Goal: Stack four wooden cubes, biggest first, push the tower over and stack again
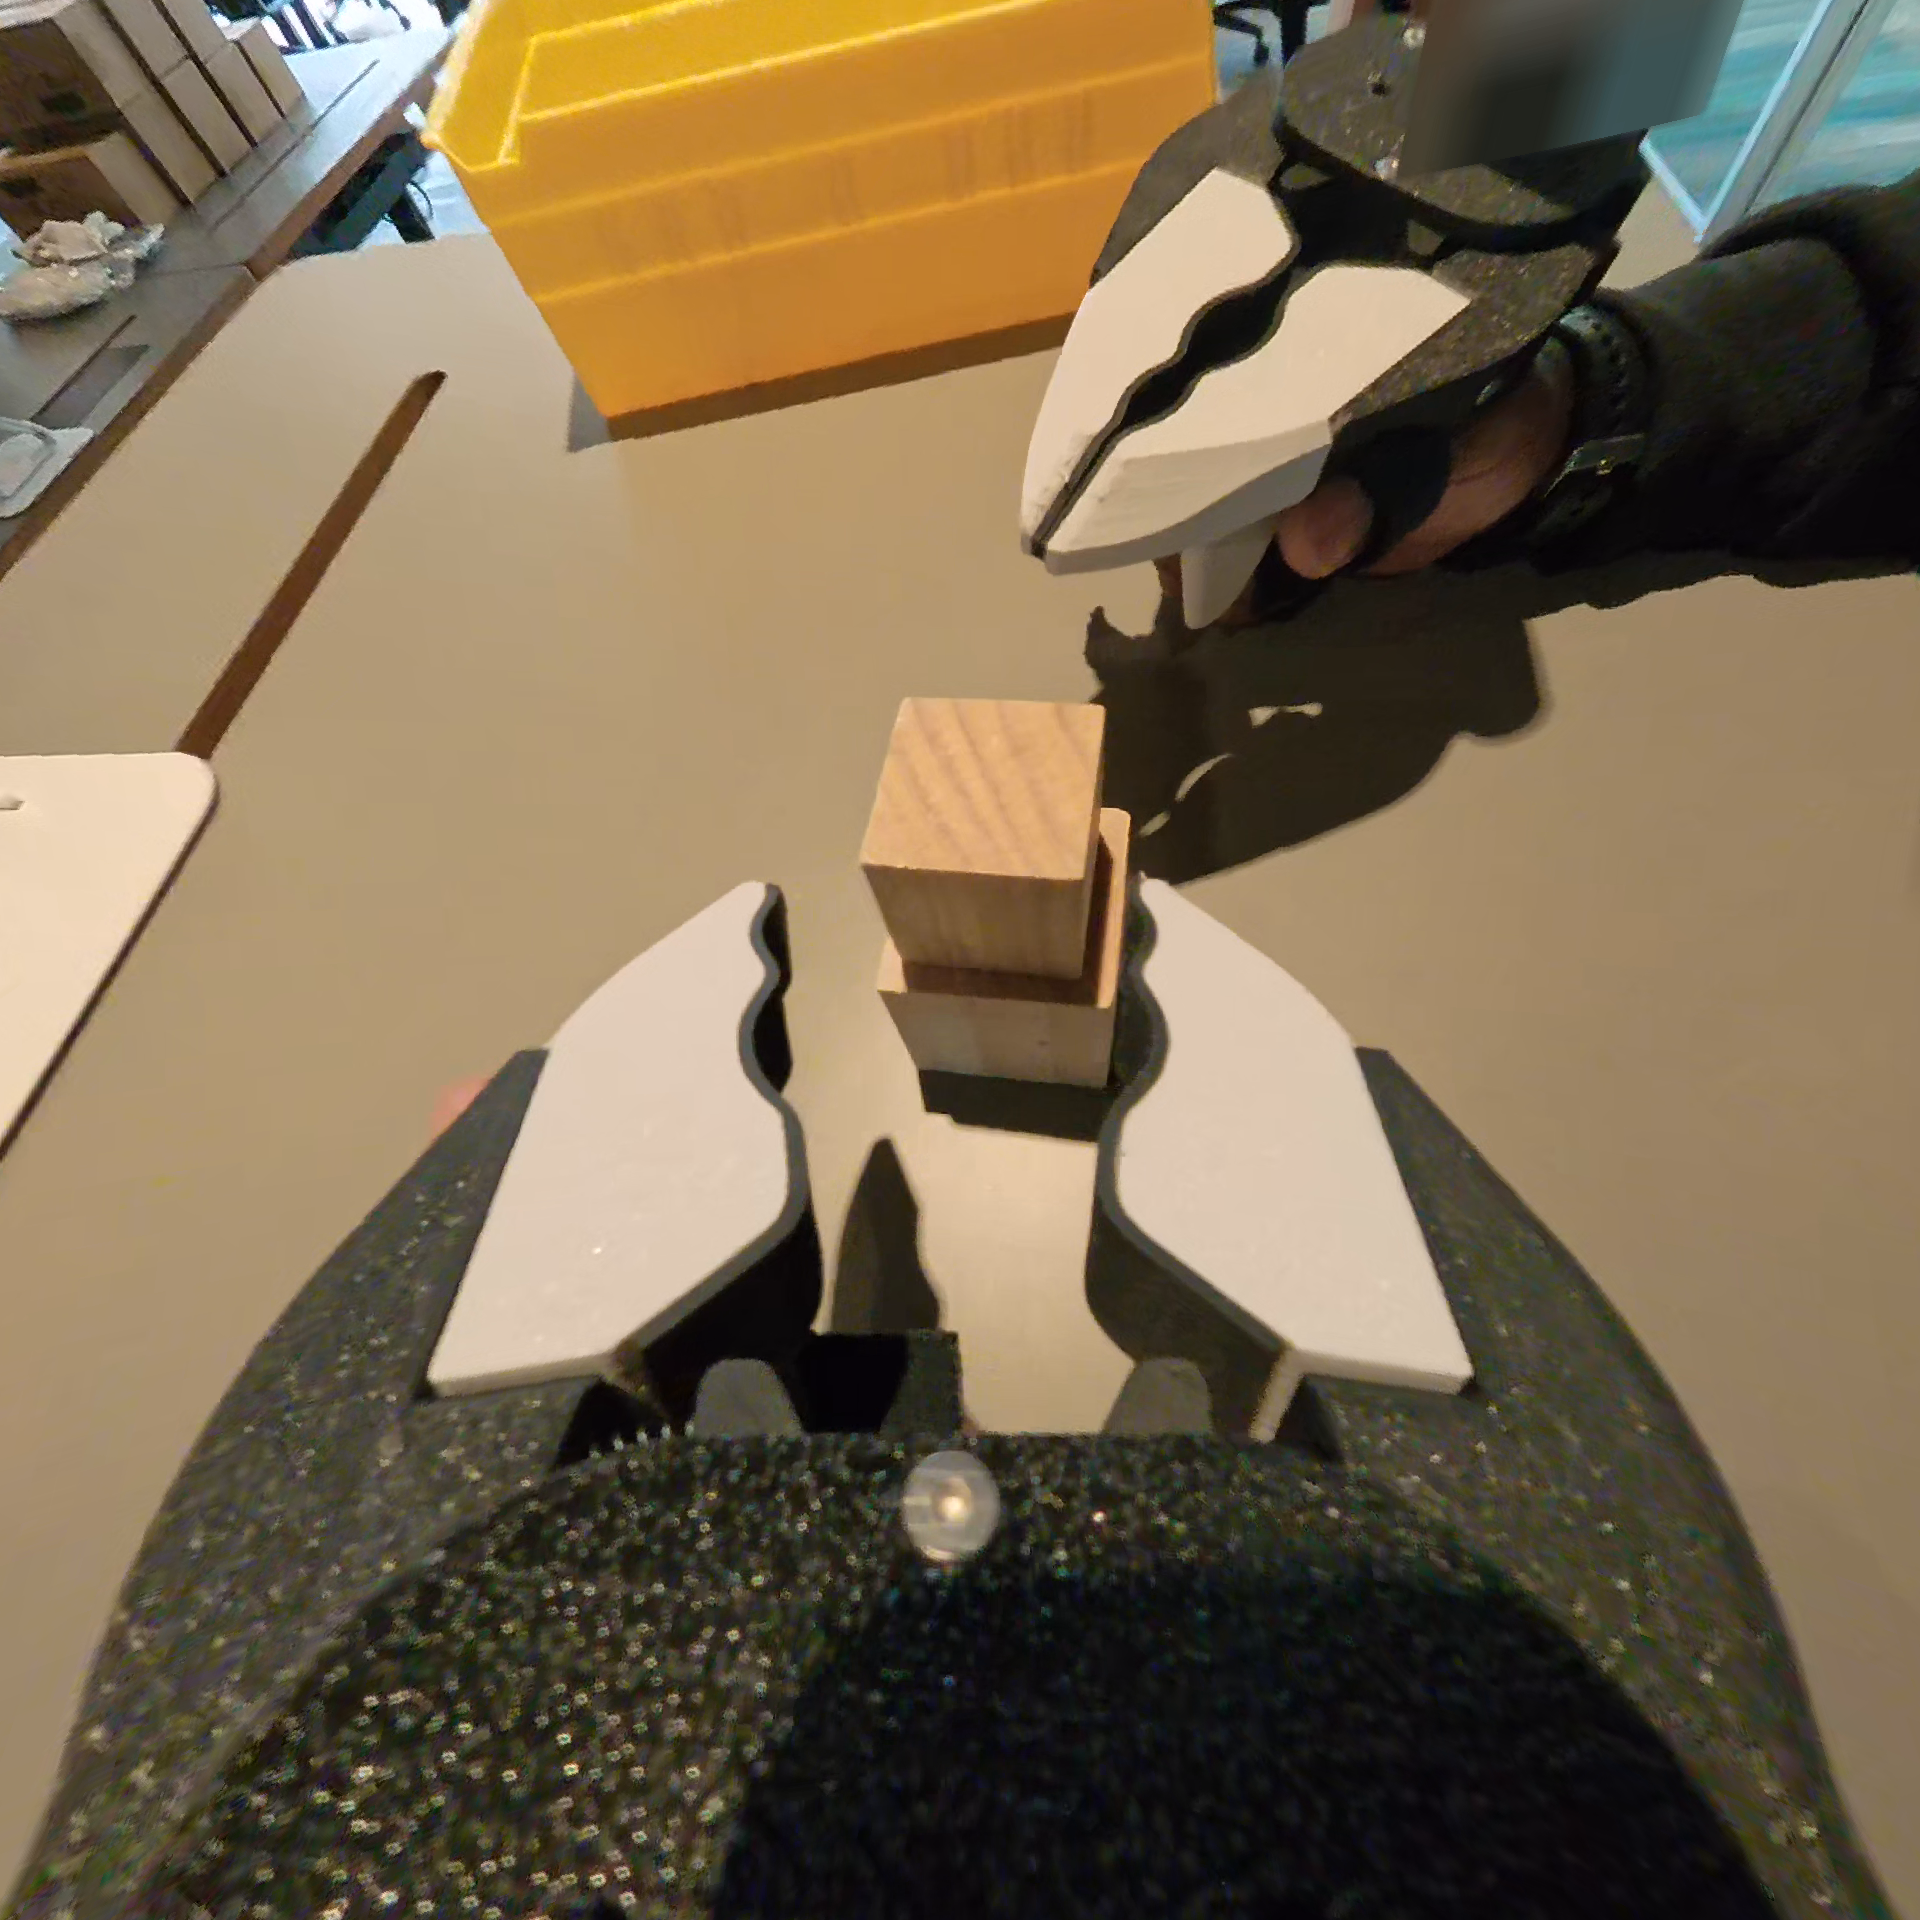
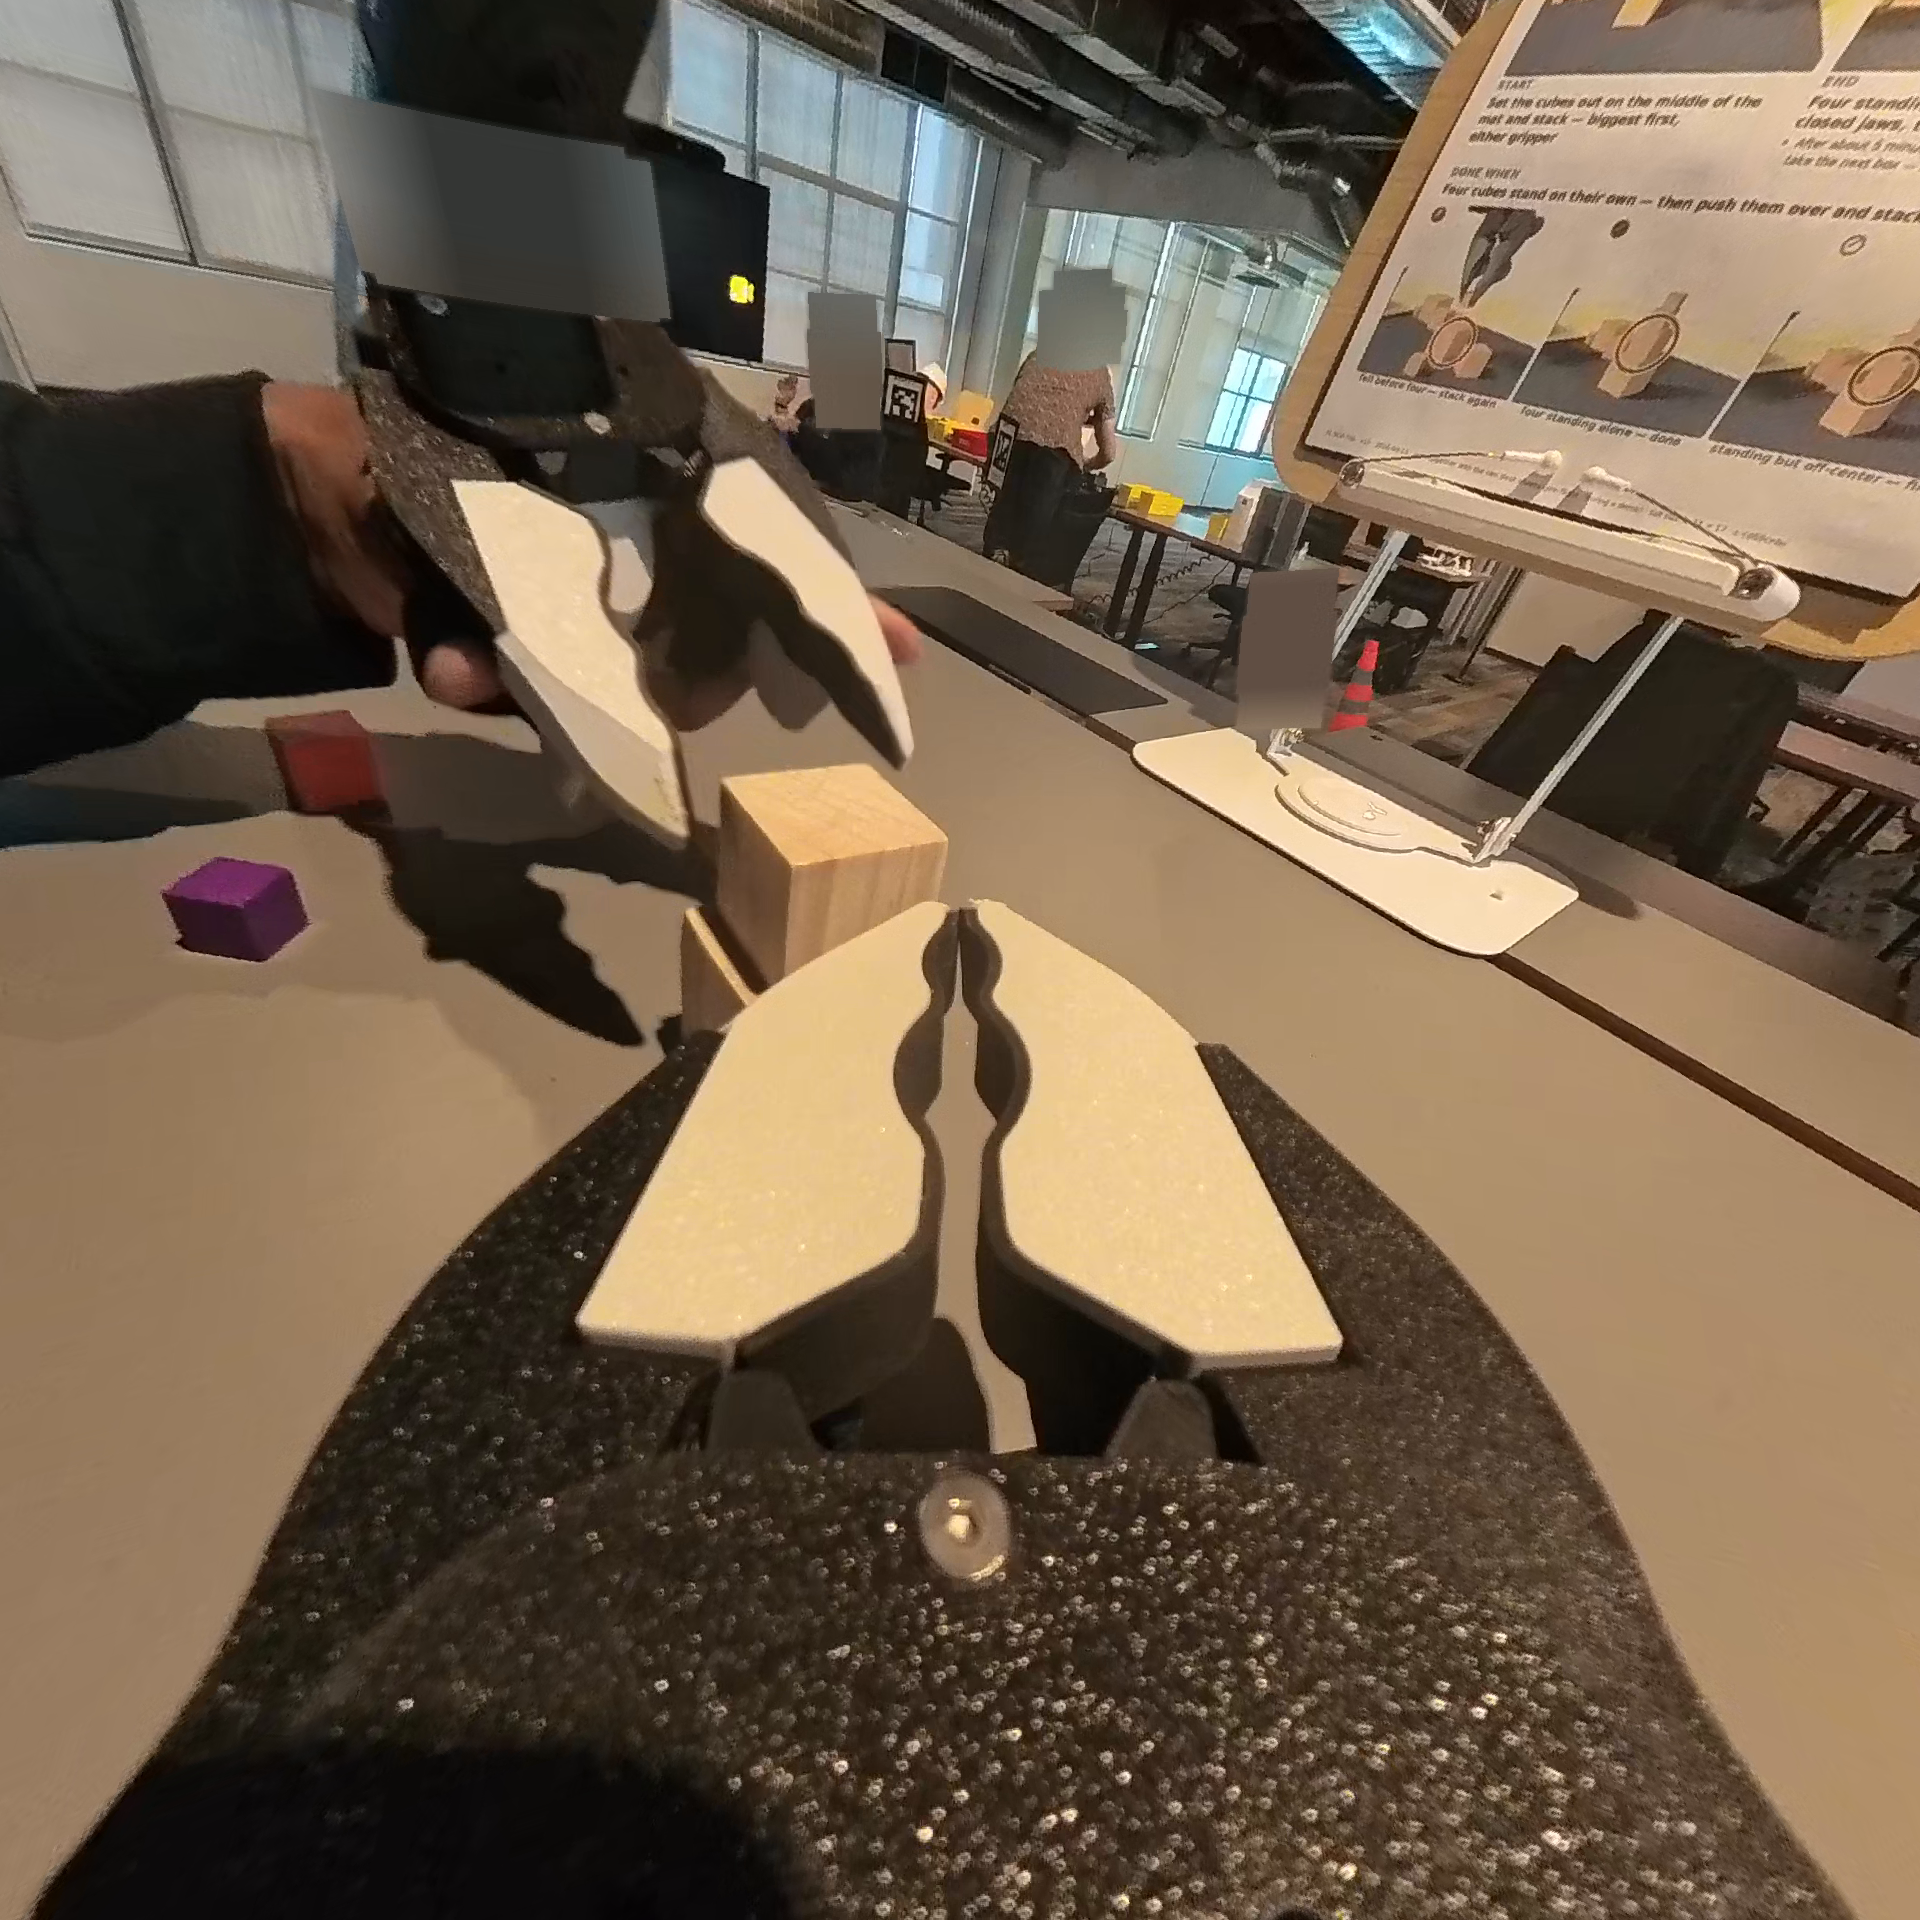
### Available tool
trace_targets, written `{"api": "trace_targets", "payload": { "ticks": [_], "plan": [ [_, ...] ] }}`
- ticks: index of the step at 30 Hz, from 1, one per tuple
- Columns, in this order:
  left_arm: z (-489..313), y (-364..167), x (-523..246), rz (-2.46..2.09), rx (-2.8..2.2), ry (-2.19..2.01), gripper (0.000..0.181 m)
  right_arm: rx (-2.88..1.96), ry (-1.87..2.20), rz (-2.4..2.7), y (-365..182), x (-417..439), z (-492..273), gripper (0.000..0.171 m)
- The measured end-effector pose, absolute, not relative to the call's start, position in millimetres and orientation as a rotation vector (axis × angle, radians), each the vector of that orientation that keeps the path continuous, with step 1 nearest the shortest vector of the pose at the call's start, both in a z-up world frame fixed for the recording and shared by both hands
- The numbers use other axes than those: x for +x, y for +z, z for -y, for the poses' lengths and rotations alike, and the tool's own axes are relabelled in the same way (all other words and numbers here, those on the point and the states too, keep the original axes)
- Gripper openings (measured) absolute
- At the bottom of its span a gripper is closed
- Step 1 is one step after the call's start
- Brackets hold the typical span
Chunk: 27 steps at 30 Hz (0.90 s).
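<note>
2 plain wooden cubes (image 1: 987,831) stand stacked on the grey worktop (image 1: 520,623), the upper one skewed on the lower. The left tongs (image 1: 956,914) are spread wide, fingers either side of the stack and gripping nothing. The right tongs (image 2: 958,914) are closed and empty, tips just beside the stack, tilted down toward it from a gloved hand (image 1: 1455,488). A red cube (image 2: 324,758) and a purple cube (image 2: 237,906) lie apart on the worktop. A yellow bin (image 1: 831,187) sits behind.
</note>
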<state>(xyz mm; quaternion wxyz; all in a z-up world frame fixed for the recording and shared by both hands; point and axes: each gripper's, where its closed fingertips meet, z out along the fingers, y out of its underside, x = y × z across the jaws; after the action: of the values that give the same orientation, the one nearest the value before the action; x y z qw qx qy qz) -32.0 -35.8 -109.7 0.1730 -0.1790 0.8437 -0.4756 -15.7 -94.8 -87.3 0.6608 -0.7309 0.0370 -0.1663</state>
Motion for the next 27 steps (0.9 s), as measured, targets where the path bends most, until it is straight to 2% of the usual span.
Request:
{"api": "trace_targets", "payload": {
  "ticks": [1, 3, 8, 12, 16, 24, 27],
  "plan": [
    [31.2, -105.1, -32.5, -2.372, -0.512, -1.356, 0.064, -1.652, -0.378, -0.084, -87.1, -15.7, 95.0, 0.0],
    [17.9, -89.9, -34.0, -2.293, -0.524, -1.401, 0.07, -1.646, -0.384, -0.083, -86.2, -16.0, 95.5, 0.0],
    [-52.9, -54.0, -33.6, -1.939, -0.658, -1.509, 0.067, -1.631, -0.426, -0.045, -83.8, -24.3, 96.5, 0.0],
    [-118.8, -68.0, -35.2, -1.76, -0.834, -1.476, 0.062, -1.576, -0.346, 0.06, -64.7, -64.1, 83.1, 0.0],
    [-156.7, -75.6, -31.4, -1.627, -0.918, -1.436, 0.06, -1.664, -0.116, 0.319, -61.8, -136.9, 33.1, 0.001],
    [-162.4, -87.1, -22.1, -1.604, -0.937, -1.398, 0.058, -1.972, 0.161, 0.458, -116.1, -169.7, -67.3, 0.021],
    [-163.3, -85.8, -22.7, -1.594, -0.935, -1.406, 0.058, -2.065, 0.233, 0.453, -140.6, -166.5, -86.8, 0.034]
  ]
}}
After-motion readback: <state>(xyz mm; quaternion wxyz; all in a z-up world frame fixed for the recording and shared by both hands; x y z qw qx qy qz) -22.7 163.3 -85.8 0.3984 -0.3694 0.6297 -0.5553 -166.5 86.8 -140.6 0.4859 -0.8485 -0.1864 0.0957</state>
